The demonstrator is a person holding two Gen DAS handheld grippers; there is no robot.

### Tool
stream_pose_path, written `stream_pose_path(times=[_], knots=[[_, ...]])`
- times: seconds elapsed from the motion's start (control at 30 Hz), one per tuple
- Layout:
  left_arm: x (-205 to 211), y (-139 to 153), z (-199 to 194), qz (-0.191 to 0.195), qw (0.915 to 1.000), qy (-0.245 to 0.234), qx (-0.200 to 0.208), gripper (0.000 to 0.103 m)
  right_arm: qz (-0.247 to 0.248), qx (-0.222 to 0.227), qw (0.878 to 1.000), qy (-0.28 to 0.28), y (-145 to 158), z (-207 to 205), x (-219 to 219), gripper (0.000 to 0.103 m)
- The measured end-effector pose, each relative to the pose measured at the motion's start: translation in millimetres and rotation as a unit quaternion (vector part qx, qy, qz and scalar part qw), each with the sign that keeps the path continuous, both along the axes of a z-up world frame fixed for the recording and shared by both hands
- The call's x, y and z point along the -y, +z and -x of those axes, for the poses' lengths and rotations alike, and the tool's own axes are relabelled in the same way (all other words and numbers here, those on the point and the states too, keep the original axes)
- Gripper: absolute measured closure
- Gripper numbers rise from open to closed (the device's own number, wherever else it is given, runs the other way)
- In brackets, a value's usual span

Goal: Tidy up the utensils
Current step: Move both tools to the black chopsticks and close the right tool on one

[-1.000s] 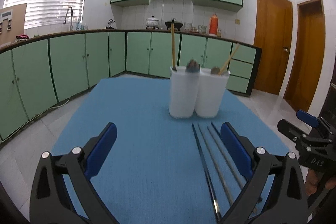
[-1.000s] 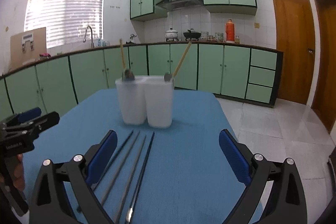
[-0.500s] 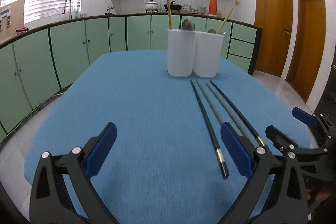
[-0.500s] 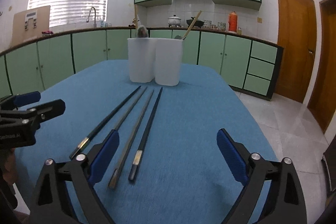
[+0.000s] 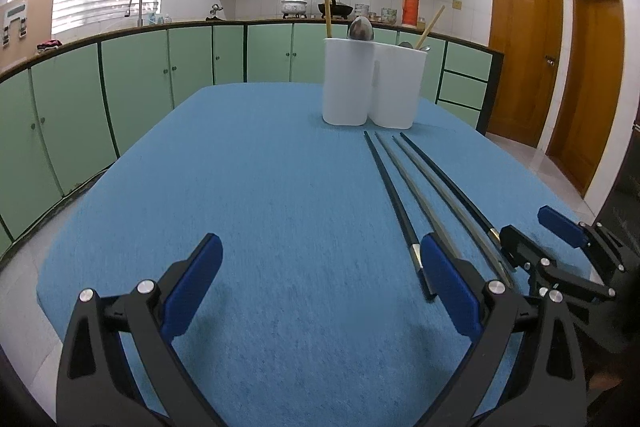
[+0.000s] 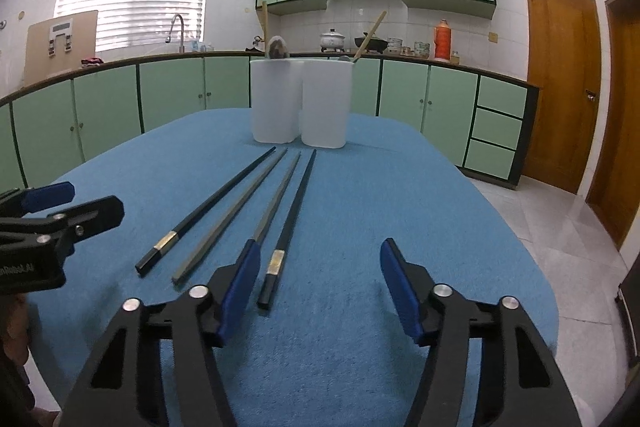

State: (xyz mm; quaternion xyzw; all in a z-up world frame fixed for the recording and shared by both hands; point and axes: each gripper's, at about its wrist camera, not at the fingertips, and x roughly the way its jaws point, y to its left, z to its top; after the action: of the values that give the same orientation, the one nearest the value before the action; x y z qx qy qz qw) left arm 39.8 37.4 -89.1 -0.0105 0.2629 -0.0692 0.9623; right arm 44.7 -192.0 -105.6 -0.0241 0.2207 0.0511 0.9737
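Several long chopsticks, black (image 5: 390, 187) (image 6: 294, 211) and grey-metal (image 6: 236, 211), lie side by side on the blue table mat (image 5: 260, 207) (image 6: 360, 219). Behind them stands a white double utensil holder (image 5: 372, 87) (image 6: 300, 103) with wooden chopsticks and spoons in it. My left gripper (image 5: 320, 267) is open and empty, low over the mat, left of the chopsticks' near ends. My right gripper (image 6: 318, 267) is open and empty; its left finger sits beside the rightmost black chopstick's near end. Each gripper shows in the other's view (image 5: 560, 239) (image 6: 60, 203).
The mat's near edge drops off just below both grippers. Green kitchen cabinets (image 5: 140, 87) ring the room; wooden doors (image 6: 560, 79) stand at the right. White tiled floor (image 6: 560, 219) lies to the right of the table.
Both grippers have drawn back and sunk toward the mat's near edge, so the holder looks farther away. The right gripper's jaws have narrowed somewhat. The chopsticks have not moved.
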Motion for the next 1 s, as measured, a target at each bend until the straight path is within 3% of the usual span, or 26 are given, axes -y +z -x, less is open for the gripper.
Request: stream_pose_path(times=[0.27, 0.47, 1.0], knots=[[3, -1, 1, 0.002, 1.0, 0.001, -0.002, 0.007, 0.008, -0.009, 1.0, 0.008, -6, -4, -7, 0.07], [5, 0, 0, 0.004, 1.0, 0.004, -0.002, 0.007, 0.006, -0.015, 1.0, 0.011, -9, -5, -8, 0.081], [15, -5, 6, 0.01, 0.9999, -0.001, -0.004, 0.007, 0.015, -0.011, 1.0, 0.015, -13, 11, -15, 0.092]])
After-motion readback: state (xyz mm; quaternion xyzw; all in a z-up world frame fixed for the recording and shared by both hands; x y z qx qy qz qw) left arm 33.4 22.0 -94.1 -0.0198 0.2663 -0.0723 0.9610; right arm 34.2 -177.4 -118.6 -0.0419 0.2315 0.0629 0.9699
